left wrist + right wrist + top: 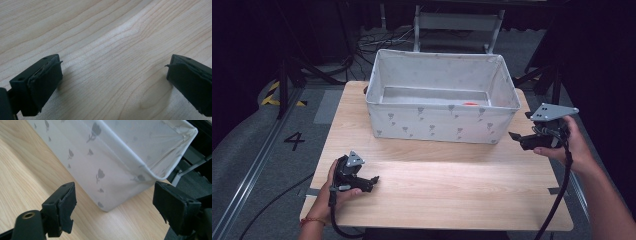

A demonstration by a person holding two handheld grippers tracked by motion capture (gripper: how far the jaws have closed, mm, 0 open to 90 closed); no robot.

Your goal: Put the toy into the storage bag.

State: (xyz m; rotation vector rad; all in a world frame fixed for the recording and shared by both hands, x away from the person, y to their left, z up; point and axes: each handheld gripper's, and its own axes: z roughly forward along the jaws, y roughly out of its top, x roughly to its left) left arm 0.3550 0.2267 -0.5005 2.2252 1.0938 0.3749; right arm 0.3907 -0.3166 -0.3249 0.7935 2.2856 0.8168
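Nearest the person, at about 7 o'clock on the pale wood-grain tabletop (452, 190), the left hand (329, 192) holds the black left gripper (373, 181) low over the boards; in the left gripper view its jaws stand wide apart with bare wood between them and nothing held, and the foam pads (46, 80) look frayed at their edges. At about 3 o'clock, over the tabletop's right edge, the right hand (573, 146) holds the black right gripper (515, 136), topped by a grey three-cornered plate, pointing toward the bin; in the right gripper view its jaws are likewise spread apart and empty, framing the bin's near right corner without touching it. Farther off, from the centre toward 12 o'clock, stands the white rectangular fabric storage bin (437, 122), open at the top, its soft walls printed with small grey tulip-like flowers and its rim a little slack. It sits on the far half of the tabletop, well apart from the left gripper and near the right one. Inside, low against the near wall toward the right, a small orange-red thing (470, 104) peeks above the rim; what it is cannot be told. On the grey floor at about 9 o'clock a black numeral "4" (294, 140) is marked, with yellow-and-black hazard tape (273, 93) farther back.
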